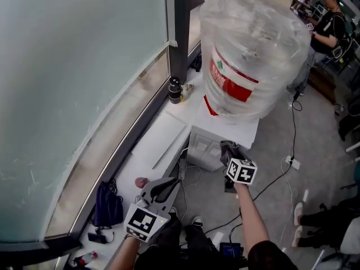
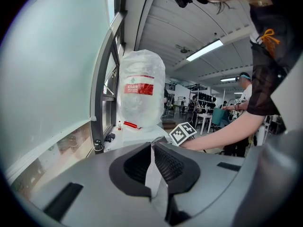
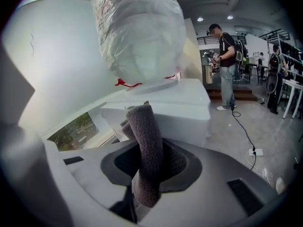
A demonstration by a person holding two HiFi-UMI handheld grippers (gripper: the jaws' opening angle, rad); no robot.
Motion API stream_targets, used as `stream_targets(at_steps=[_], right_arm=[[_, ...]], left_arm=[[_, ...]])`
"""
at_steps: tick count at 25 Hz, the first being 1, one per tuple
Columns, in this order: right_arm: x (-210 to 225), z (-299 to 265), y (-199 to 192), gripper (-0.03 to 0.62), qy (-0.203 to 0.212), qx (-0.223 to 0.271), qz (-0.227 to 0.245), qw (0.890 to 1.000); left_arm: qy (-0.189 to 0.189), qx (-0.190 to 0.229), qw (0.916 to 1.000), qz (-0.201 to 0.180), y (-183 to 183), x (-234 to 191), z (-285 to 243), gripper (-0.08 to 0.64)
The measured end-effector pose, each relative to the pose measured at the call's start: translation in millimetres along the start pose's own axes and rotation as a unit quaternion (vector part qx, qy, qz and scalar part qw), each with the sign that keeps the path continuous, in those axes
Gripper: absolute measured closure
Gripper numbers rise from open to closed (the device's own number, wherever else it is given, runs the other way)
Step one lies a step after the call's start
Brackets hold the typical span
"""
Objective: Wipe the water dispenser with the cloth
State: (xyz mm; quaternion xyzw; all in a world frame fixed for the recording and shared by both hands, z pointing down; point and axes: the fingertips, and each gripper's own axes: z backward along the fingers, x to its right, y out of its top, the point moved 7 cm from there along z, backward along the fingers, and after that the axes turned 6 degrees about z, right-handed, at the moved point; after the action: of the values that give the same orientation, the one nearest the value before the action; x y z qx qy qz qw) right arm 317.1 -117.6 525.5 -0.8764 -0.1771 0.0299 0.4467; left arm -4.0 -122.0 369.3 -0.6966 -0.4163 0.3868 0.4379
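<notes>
Head view, looking steeply down: one water dispenser [image 1: 222,129], a white box standing against the window ledge [image 1: 163,139], carries one large bottle [image 1: 247,49] wrapped in clear plastic film. Two grippers are shown.

The right gripper [image 3: 150,162] has its jaws clamped on one cloth [image 3: 144,126]. This is a grey, fleecy strip folded into a thick roll, which stands up out of the jaws toward the top front edge of the dispenser. Whether the cloth already touches the white casing cannot be settled from these views. It lies at least just beside the casing.

The left gripper [image 2: 151,148] hangs lower and well apart from the dispenser. Its jaws are drawn together with nothing between them.

Handling, as judged:
- **Cloth:** it looks soft, light and limp. It will bend over under pressure, so a hold low on the roll, as here, leaves a free pad for wiping.
- **Casing:** it looks hard and smooth, so it should let the cloth slide easily.
- **Bottle:** it appears full and heavy on its narrow seat, and the film is slippery and loose. Strokes are best kept to the casing, with light sideways force.

Also visible are one small dark jar [image 1: 175,90] on the ledge and one person [image 1: 329,21] standing in the background.
</notes>
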Motion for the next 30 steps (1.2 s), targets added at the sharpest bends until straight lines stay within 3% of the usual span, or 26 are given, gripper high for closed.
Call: stream_targets(at_steps=[8, 15, 26, 30], right_arm=[[60.2, 34.4, -8.3, 0.486, -0.001, -0.001, 0.016, 1.0], [80.1, 53.6, -18.7, 0.486, 0.011, 0.007, 0.012, 1.0], [57.3, 64.2, 7.5, 0.486, 0.018, 0.046, 0.153, 0.987], [53.4, 52.8, 10.1, 0.486, 0.017, 0.046, 0.167, 0.985]], left_arm=[[0.009, -0.002, 0.9999, 0.006, -8.0, 57.2, -15.9, 0.537], [0.023, 0.0, 0.9997, 0.009, -19.7, 93.8, -21.3, 0.537], [0.055, -0.001, 0.9984, 0.013, -35.8, 111.2, -11.1, 0.537], [0.062, -0.002, 0.998, 0.015, -44.2, 105.8, -11.2, 0.537]])
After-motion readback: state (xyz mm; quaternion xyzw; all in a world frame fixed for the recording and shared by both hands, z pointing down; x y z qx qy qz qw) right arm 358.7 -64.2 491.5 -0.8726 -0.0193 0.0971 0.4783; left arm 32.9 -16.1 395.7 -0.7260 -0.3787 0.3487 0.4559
